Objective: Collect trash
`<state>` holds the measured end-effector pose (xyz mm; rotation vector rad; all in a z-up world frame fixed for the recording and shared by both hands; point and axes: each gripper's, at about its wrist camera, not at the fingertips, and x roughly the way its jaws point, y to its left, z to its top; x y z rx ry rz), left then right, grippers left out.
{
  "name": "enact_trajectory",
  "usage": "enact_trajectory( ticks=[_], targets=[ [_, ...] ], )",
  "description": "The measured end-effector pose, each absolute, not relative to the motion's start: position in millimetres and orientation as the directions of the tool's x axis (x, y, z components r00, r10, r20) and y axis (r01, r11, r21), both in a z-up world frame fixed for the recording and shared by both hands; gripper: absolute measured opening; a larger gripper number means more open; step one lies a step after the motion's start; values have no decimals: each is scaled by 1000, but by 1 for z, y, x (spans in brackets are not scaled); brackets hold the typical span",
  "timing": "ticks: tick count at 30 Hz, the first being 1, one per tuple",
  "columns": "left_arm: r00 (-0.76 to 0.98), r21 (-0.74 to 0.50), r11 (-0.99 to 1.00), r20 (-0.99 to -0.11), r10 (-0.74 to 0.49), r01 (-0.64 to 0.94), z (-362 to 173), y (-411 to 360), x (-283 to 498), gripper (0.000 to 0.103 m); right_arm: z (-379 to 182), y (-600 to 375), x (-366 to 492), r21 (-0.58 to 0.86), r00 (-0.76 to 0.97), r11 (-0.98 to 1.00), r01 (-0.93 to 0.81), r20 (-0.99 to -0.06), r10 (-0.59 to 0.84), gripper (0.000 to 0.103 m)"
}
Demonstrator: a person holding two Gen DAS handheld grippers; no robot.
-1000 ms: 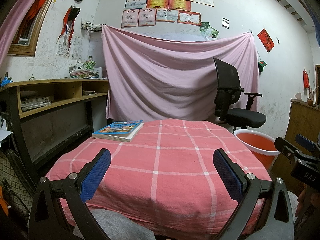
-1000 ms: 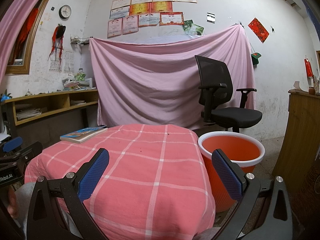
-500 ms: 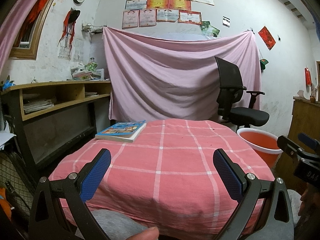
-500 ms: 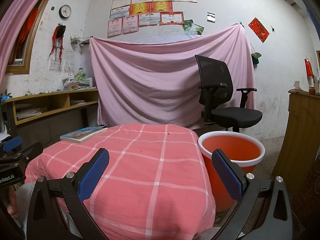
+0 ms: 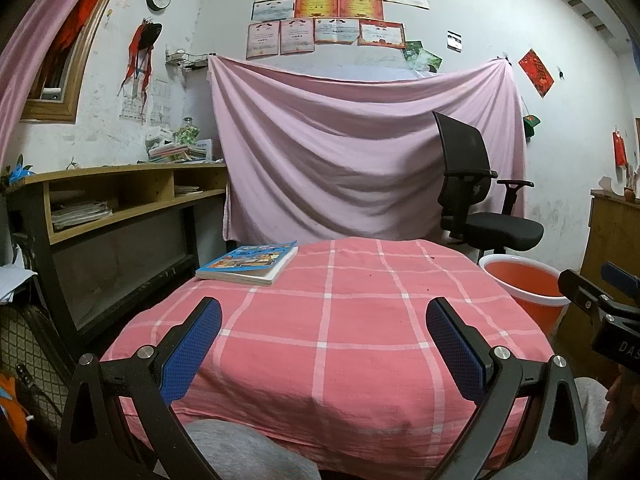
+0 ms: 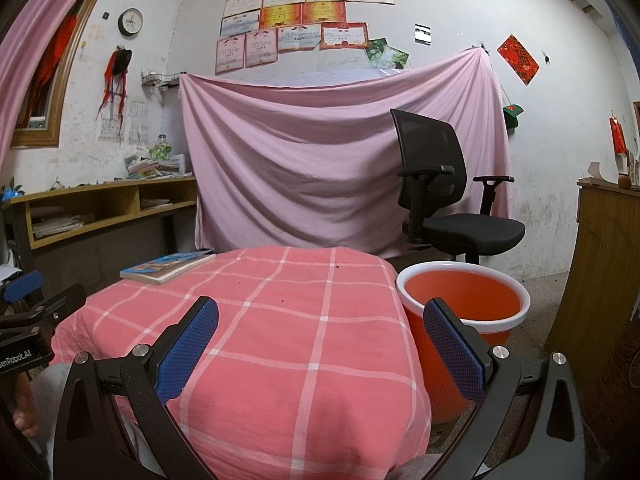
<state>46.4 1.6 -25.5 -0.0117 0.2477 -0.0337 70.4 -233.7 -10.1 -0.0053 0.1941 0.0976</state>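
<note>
Right wrist view showed the orange bucket (image 6: 464, 304) on the floor just ahead of the right gripper (image 6: 320, 344), beyond its right finger and touching the edge of the table draped in a pink checked cloth (image 6: 280, 340). That gripper hung wide apart, holding nothing. Small dark specks (image 6: 283, 300) lay on the cloth ahead, between the fingers. The left gripper (image 5: 324, 344) was likewise spread wide and bare, with a book (image 5: 250, 262) ahead to its left and the bucket (image 5: 524, 284) off to its right. A black office chair (image 6: 444, 200) stood behind.
</note>
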Motion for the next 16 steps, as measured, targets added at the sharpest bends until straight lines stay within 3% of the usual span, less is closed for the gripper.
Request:
enact_trajectory(
  ticks=[16],
  targets=[
    [969, -15, 999, -246, -37, 34, -27, 2, 47, 100, -9, -234, 70, 3, 976, 995, -98, -194, 97, 103]
  ],
)
